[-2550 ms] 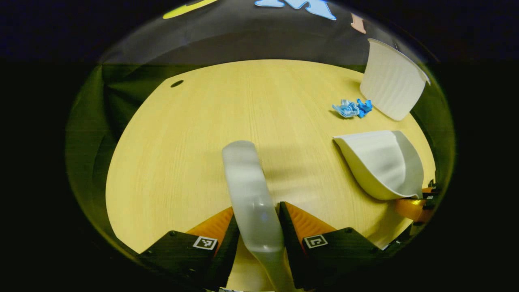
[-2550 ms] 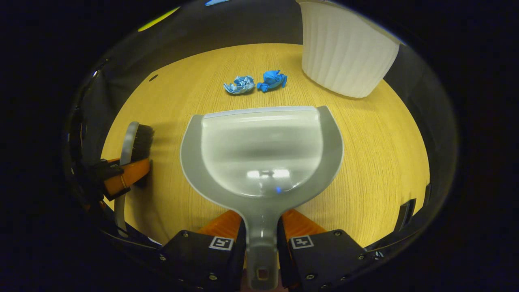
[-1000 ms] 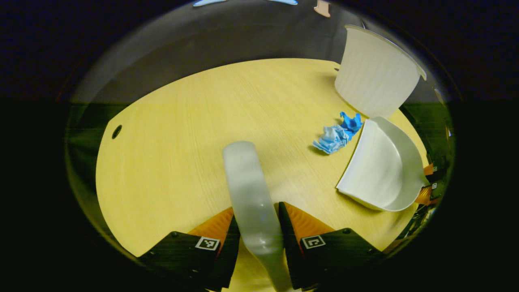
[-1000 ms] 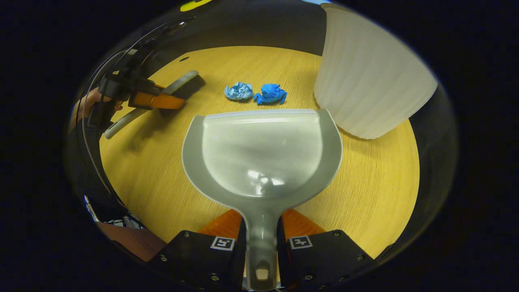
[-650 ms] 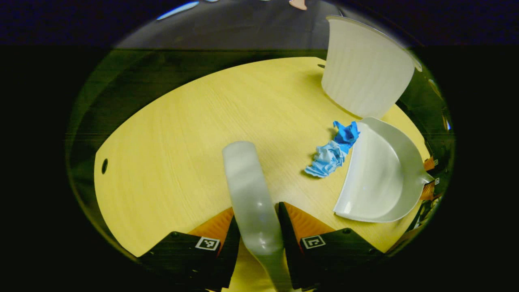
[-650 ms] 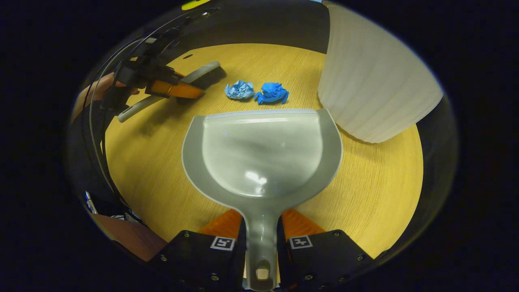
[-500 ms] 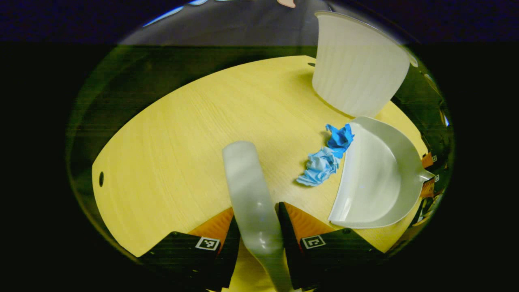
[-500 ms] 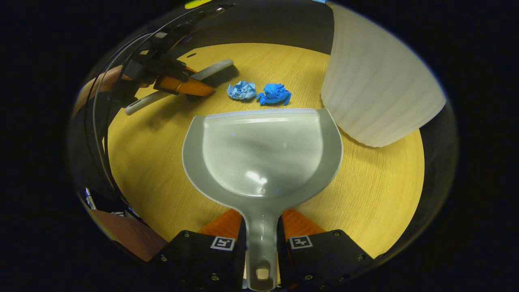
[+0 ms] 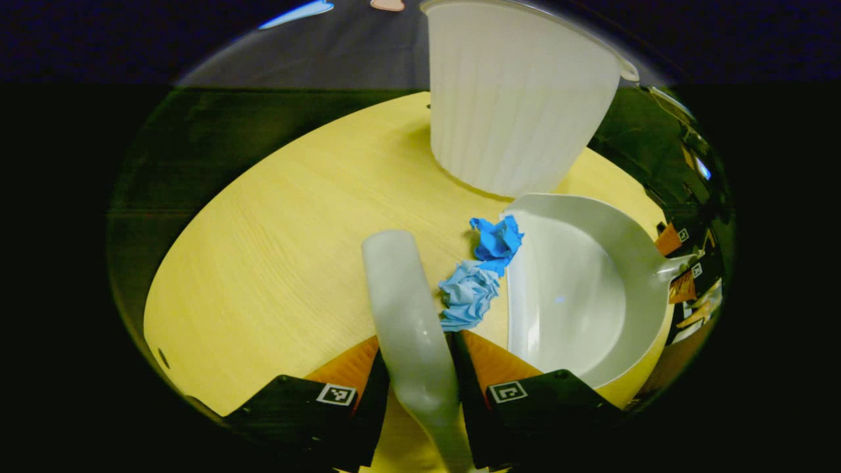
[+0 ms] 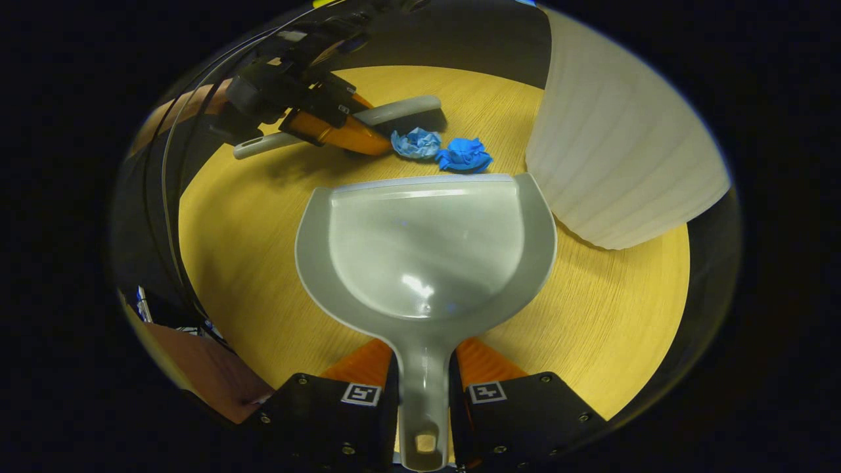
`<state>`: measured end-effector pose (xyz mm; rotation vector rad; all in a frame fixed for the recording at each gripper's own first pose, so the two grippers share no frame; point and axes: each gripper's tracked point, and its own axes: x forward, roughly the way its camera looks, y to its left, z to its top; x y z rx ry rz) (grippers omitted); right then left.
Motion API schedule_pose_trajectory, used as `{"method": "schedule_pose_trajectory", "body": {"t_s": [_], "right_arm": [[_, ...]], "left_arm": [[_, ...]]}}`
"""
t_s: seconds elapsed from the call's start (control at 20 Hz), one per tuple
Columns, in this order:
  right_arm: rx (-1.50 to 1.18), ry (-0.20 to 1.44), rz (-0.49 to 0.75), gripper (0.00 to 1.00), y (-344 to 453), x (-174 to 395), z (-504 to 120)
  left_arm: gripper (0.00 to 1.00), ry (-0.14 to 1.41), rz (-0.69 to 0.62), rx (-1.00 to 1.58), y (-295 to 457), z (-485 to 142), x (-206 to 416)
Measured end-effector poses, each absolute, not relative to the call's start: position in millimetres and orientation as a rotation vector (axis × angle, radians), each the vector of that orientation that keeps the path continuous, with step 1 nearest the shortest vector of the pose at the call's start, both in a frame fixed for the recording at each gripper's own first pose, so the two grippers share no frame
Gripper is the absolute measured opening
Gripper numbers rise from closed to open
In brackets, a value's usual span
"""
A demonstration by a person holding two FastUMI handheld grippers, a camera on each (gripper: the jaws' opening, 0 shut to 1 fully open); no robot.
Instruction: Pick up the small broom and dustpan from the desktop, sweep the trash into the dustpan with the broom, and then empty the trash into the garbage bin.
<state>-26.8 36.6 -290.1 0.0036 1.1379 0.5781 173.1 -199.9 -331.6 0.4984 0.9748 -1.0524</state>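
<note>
While both tools sit low over the desk (image 10: 604, 315), each pair of tongs is clenched on its own handle. In the left gripper view, the left tongs (image 9: 416, 368) are closed to a narrow gap with both fingers pressing the pale handle of the broom (image 9: 407, 315), which runs forward between them. In the right gripper view the same broom (image 10: 394, 112) lies nearly flat over the desk, its dark bristles facing the trash, gripped by the left tongs (image 10: 328, 128) at the upper left, with a person's arm behind them.

The right tongs (image 10: 422, 387) are likewise drawn in tight, both fingers squeezing the narrow grey handle of the dustpan (image 10: 427, 243). The pan's open front lip rests on or just above the desk; I cannot tell which. In the left gripper view the dustpan (image 9: 578, 289) stands to the right of the broom, its mouth turned toward the trash.

2 crumpled paper wads lie between broom and pan. The light blue wad (image 10: 416, 142) touches the broom head's side in the left gripper view (image 9: 466, 295), and the darker blue wad (image 10: 464, 155) sits right at the pan's lip (image 9: 497, 240). The 2 wads touch each other.

The white ribbed garbage bin (image 10: 617, 157) stands on the desk just beside the pan's far right corner, and rises behind the trash in the left gripper view (image 9: 512, 105).
</note>
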Motion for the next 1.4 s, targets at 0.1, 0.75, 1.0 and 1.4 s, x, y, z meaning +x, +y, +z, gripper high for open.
{"method": "schedule_pose_trajectory", "body": {"t_s": [0.1, 0.75, 1.0, 1.4], "right_arm": [[0.009, 1.135, 0.574, 0.34, 50, -23, -288], [0.078, 1.131, 0.49, 0.34, 86, -25, -256], [0.073, 1.119, 0.49, 0.34, 89, -10, -257], [0.078, 1.108, 0.489, 0.34, 96, 11, -260]], "left_arm": [[0.6, 0.964, -1.113, 0.526, -193, -321, 175], [0.57, 0.904, -1.349, 0.678, -219, -296, 192], [0.59, 0.935, -1.395, 0.652, -219, -290, 185], [0.58, 0.949, -1.454, 0.588, -222, -269, 153]]}}
